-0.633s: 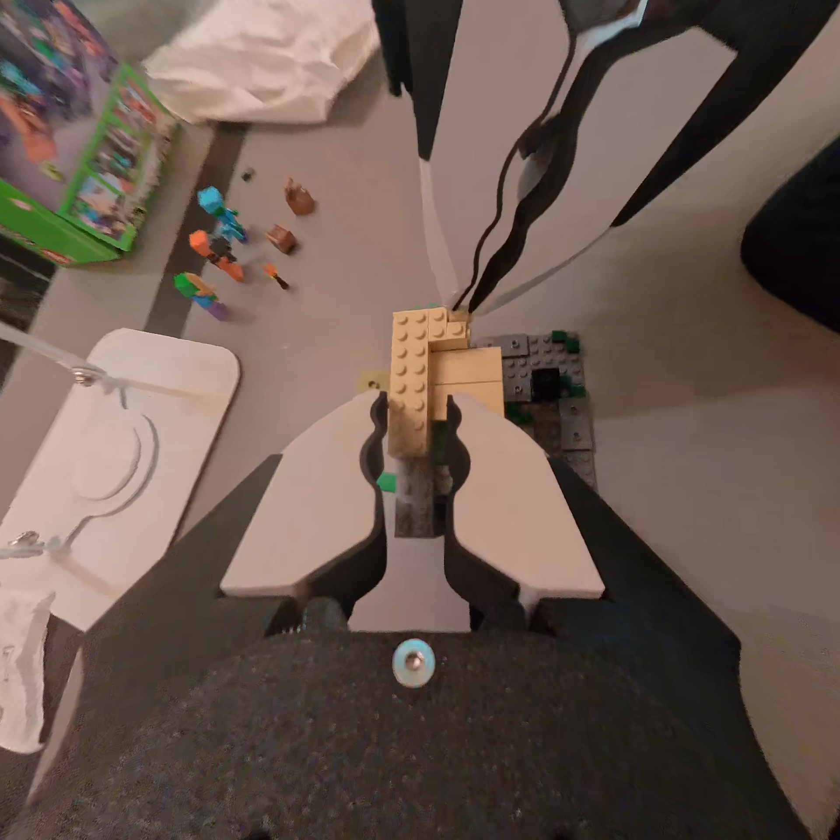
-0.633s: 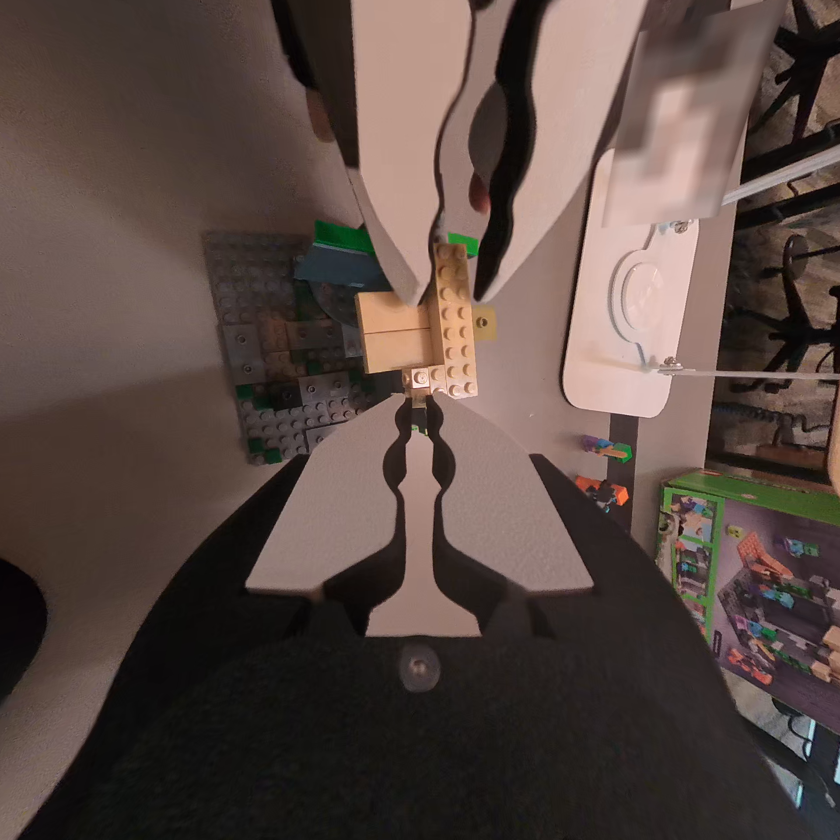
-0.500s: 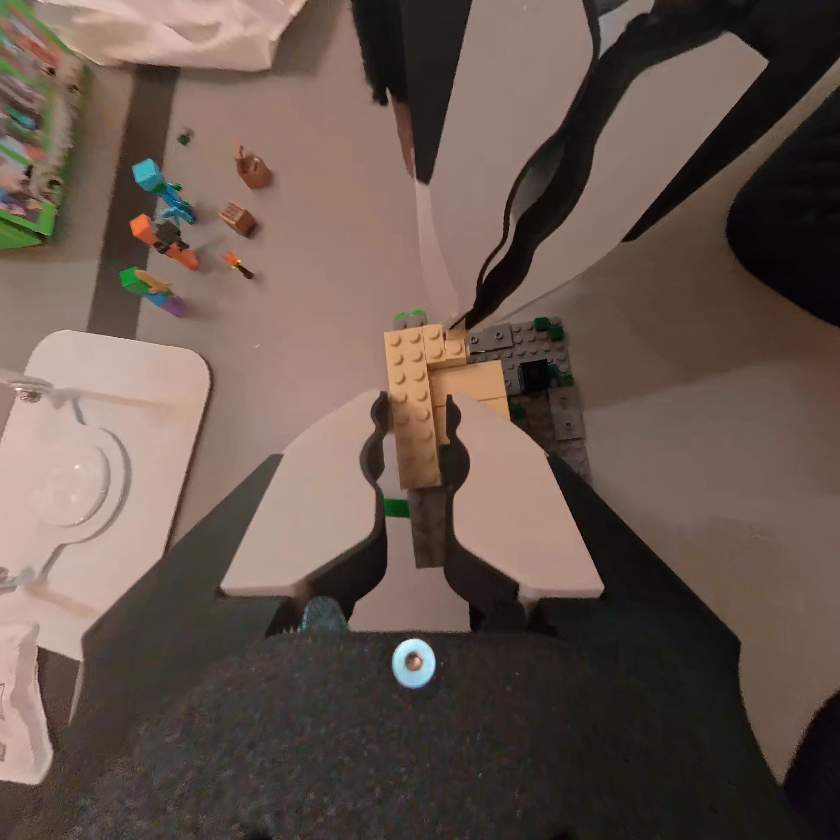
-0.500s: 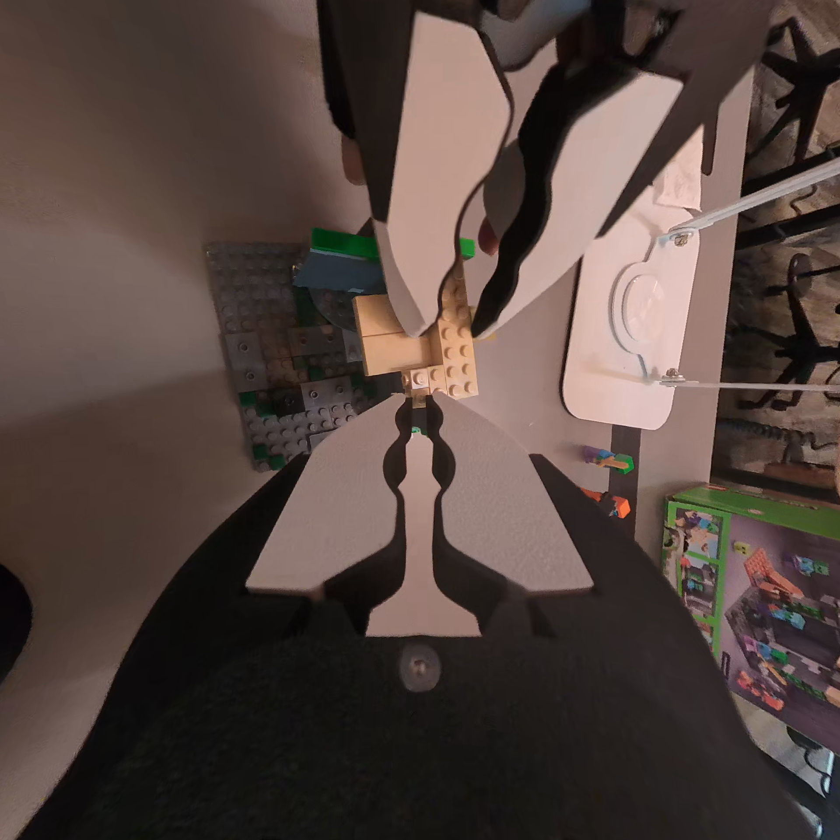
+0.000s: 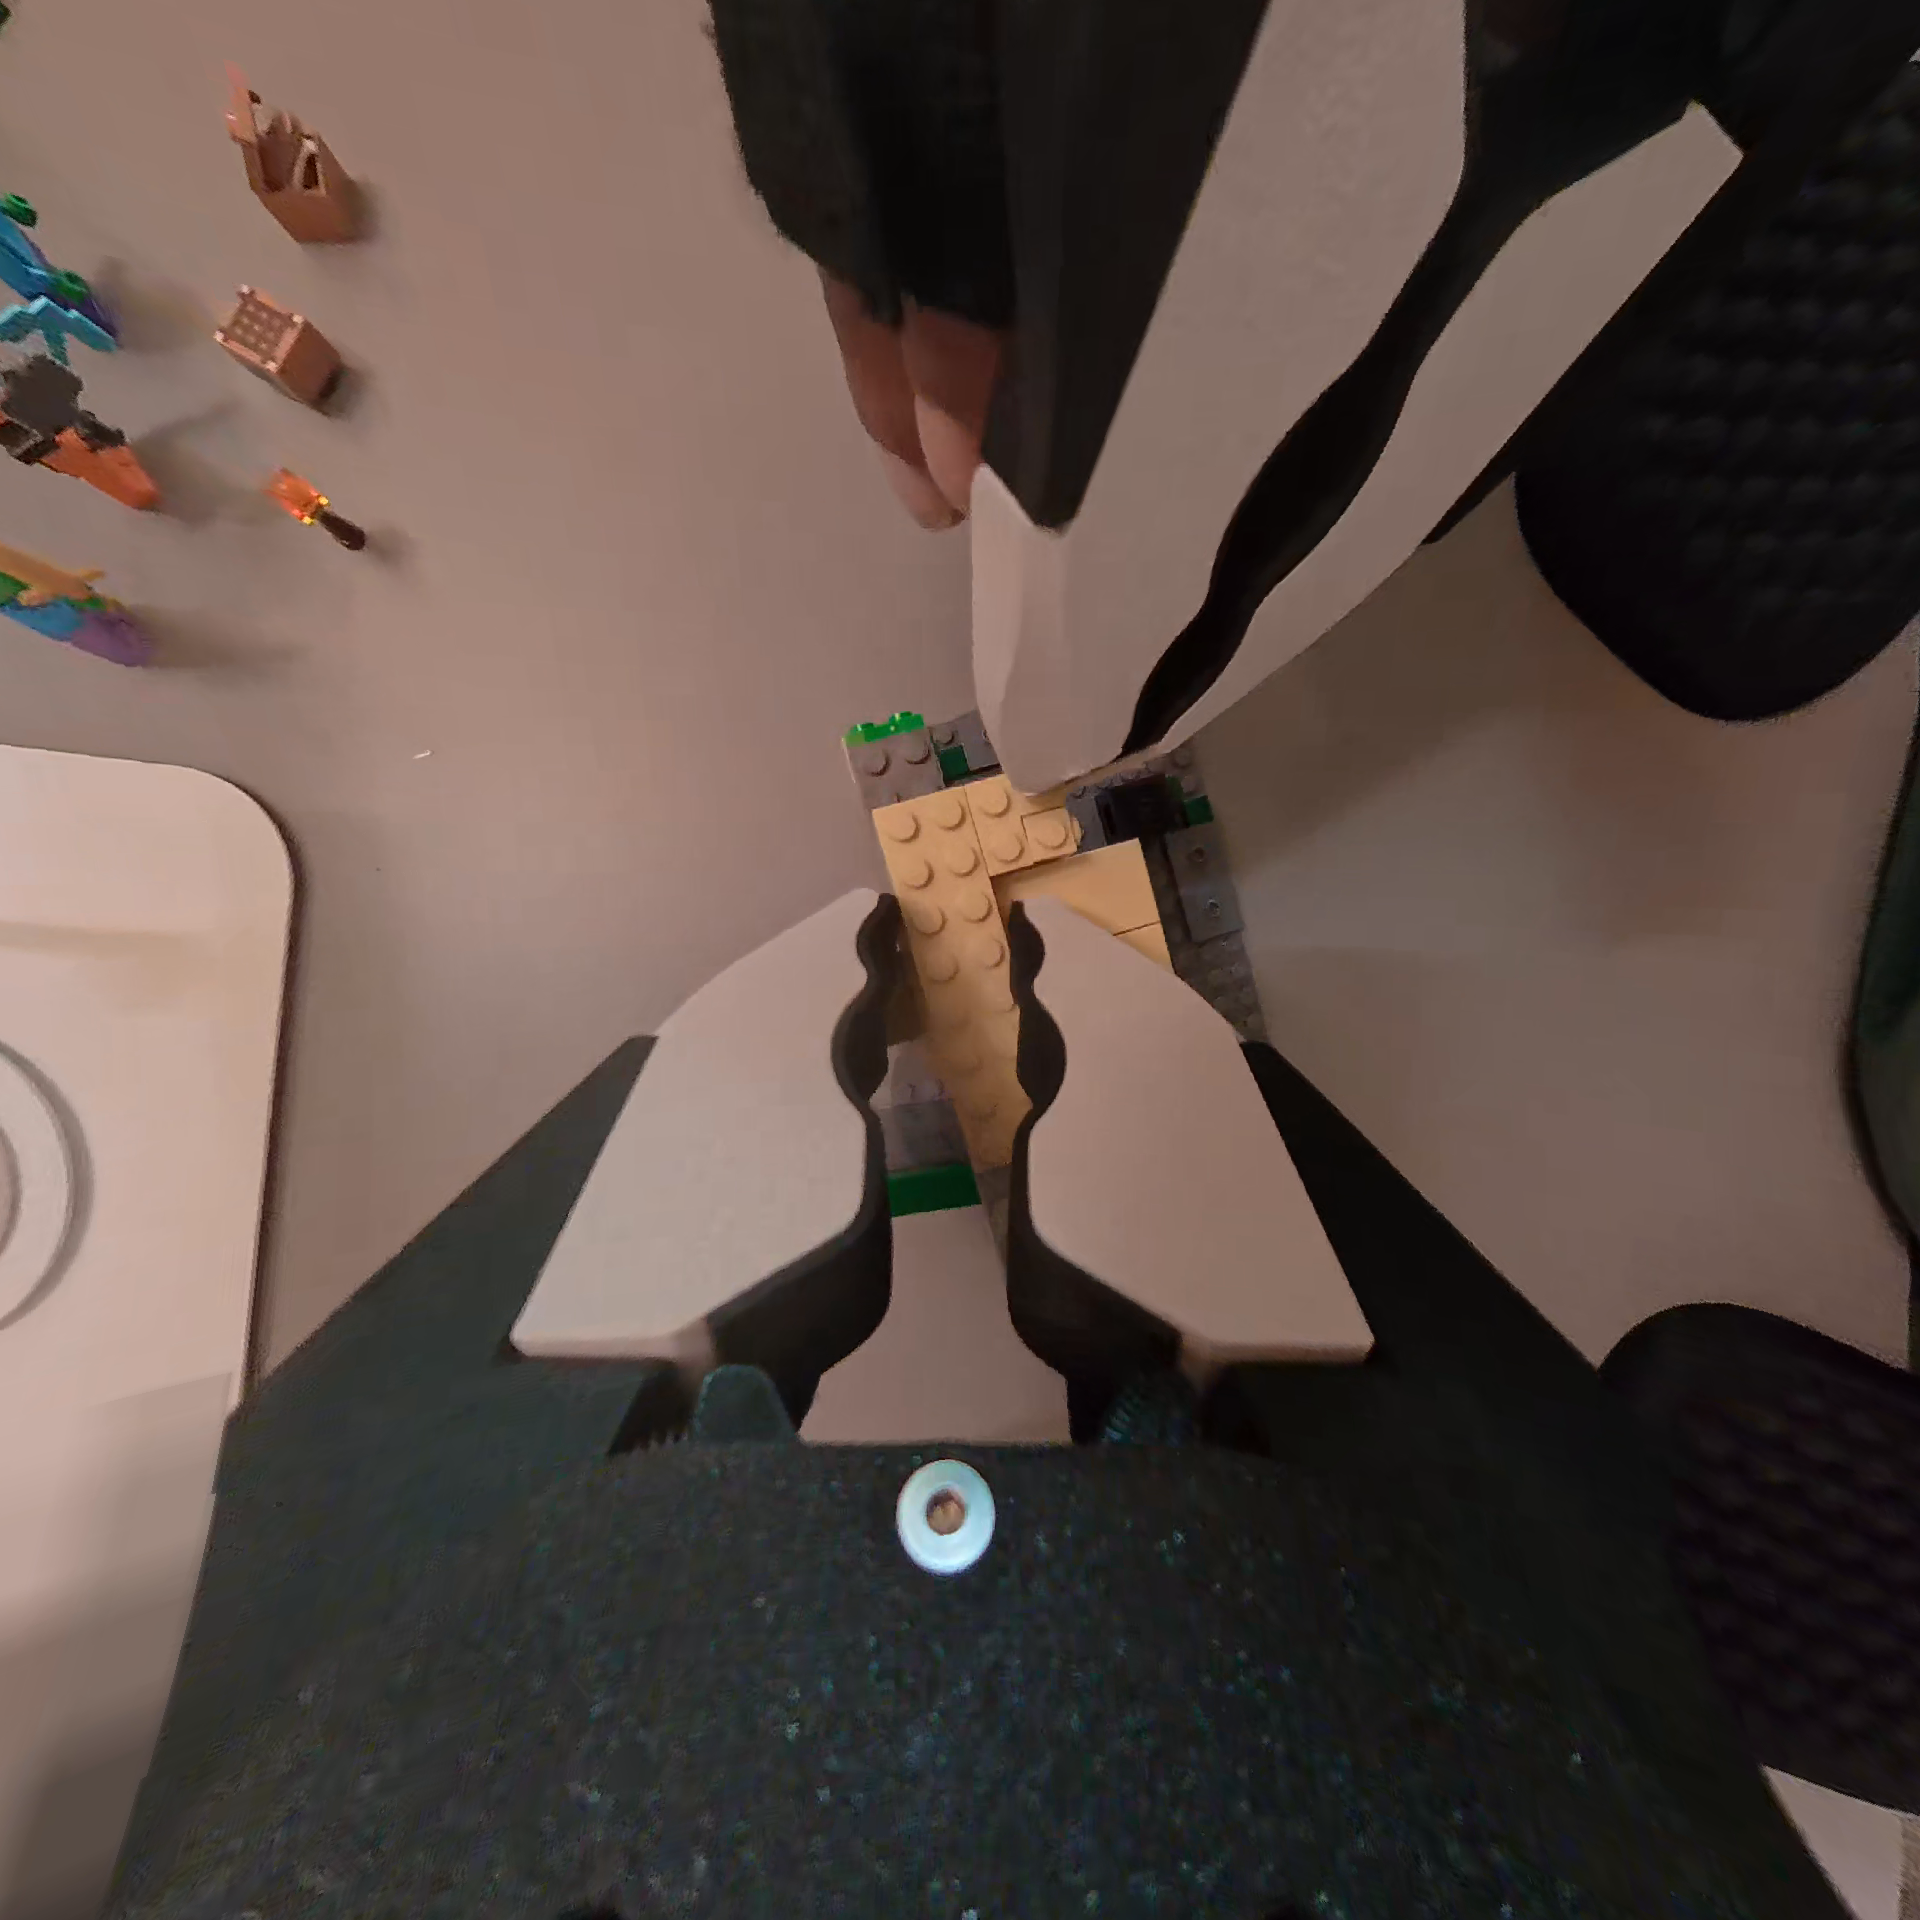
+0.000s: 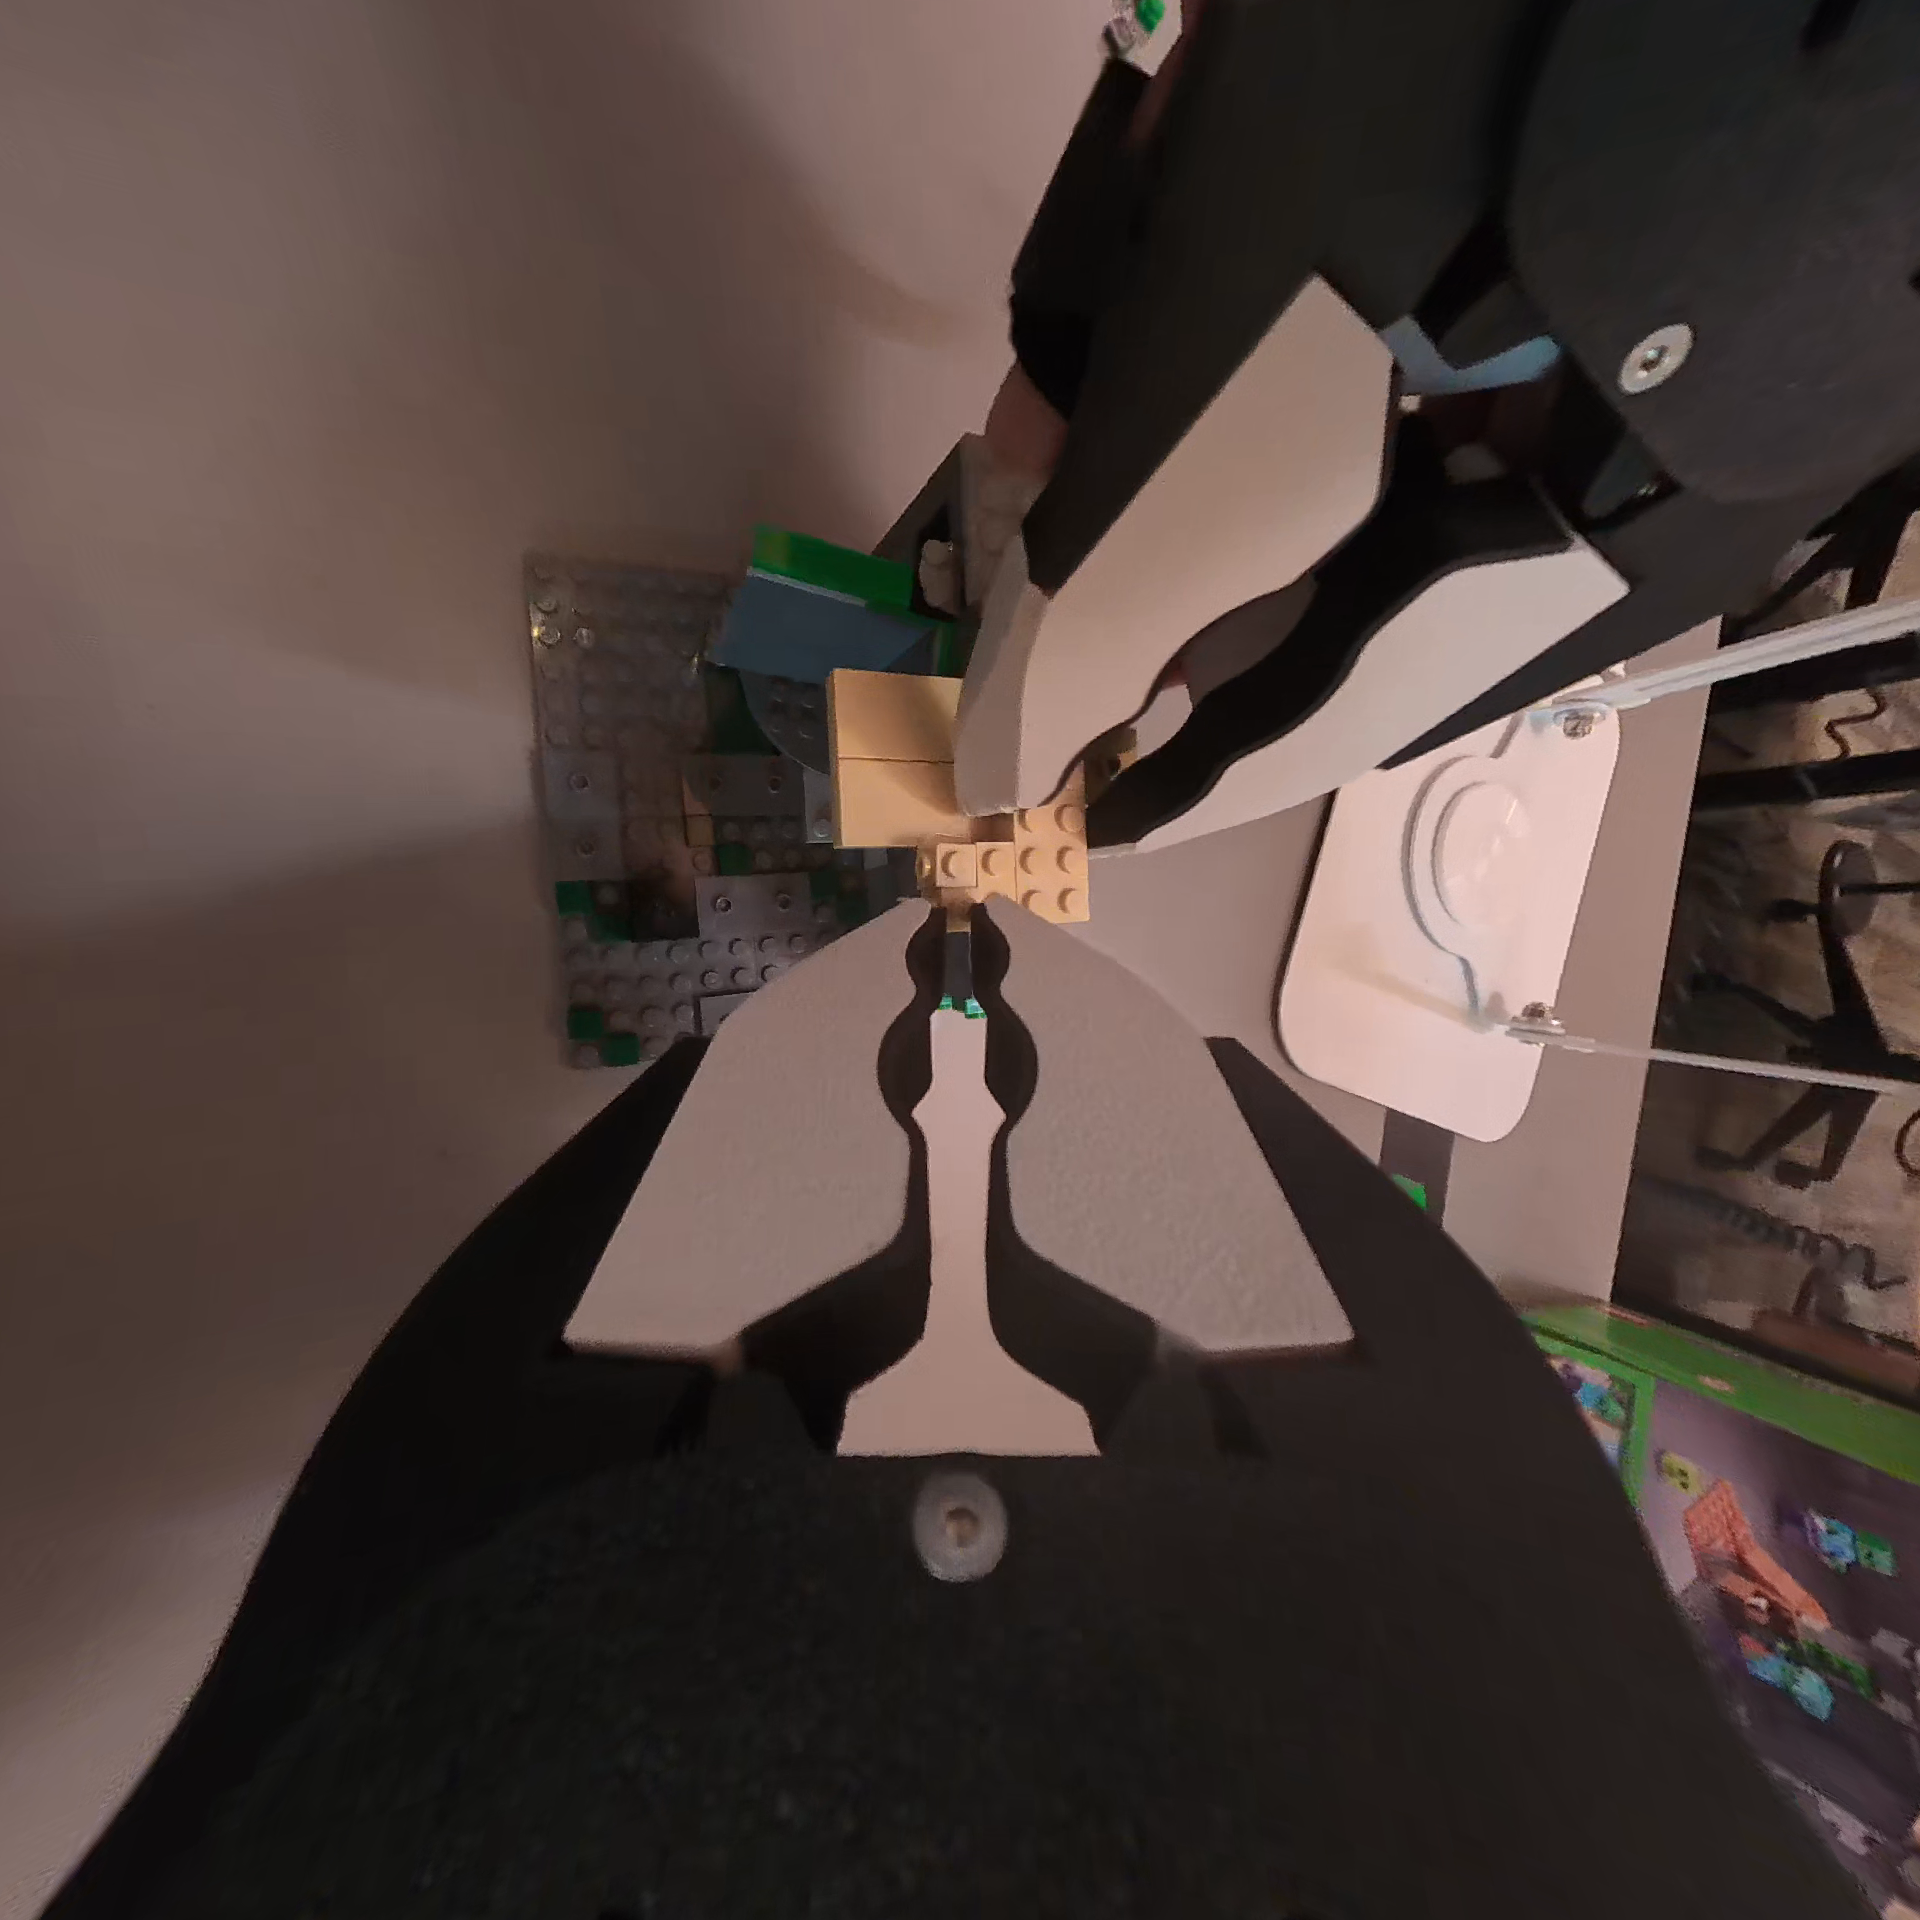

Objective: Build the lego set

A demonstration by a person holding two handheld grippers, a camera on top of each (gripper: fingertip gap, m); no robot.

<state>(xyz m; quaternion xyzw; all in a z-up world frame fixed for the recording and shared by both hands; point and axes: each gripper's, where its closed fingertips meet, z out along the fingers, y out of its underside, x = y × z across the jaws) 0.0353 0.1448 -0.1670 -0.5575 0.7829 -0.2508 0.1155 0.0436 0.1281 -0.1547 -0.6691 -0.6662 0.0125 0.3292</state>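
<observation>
A tan studded wall point(image 5: 956, 935) stands on a grey baseplate point(image 5: 1205, 914) with green and dark bits. My left gripper point(image 5: 951, 914) is shut on the long tan brick, which runs back between its jaws. In the right wrist view the left gripper point(image 6: 1049, 810) comes in from the upper right and clamps the same tan wall point(image 6: 1049, 873). My right gripper point(image 6: 961, 909) is shut on a small tan brick point(image 6: 956, 864) at the wall's near end, over the baseplate point(image 6: 582, 727). In the left wrist view the right gripper point(image 5: 1081, 769) comes down from above onto that end.
A white board point(image 5: 125, 1039) lies at the left, also showing in the right wrist view point(image 6: 1455, 935). Small brown pieces point(image 5: 281, 353), an orange torch point(image 5: 312, 509) and minifigures point(image 5: 62, 457) lie far left. A green set box point(image 6: 1766, 1507) is at the right. A person's fingers point(image 5: 925, 416) hold the right gripper.
My left gripper has pushed forward and lower along the tan brick, which now sits deeper between its jaws. The right gripper has stayed at the wall's end.
</observation>
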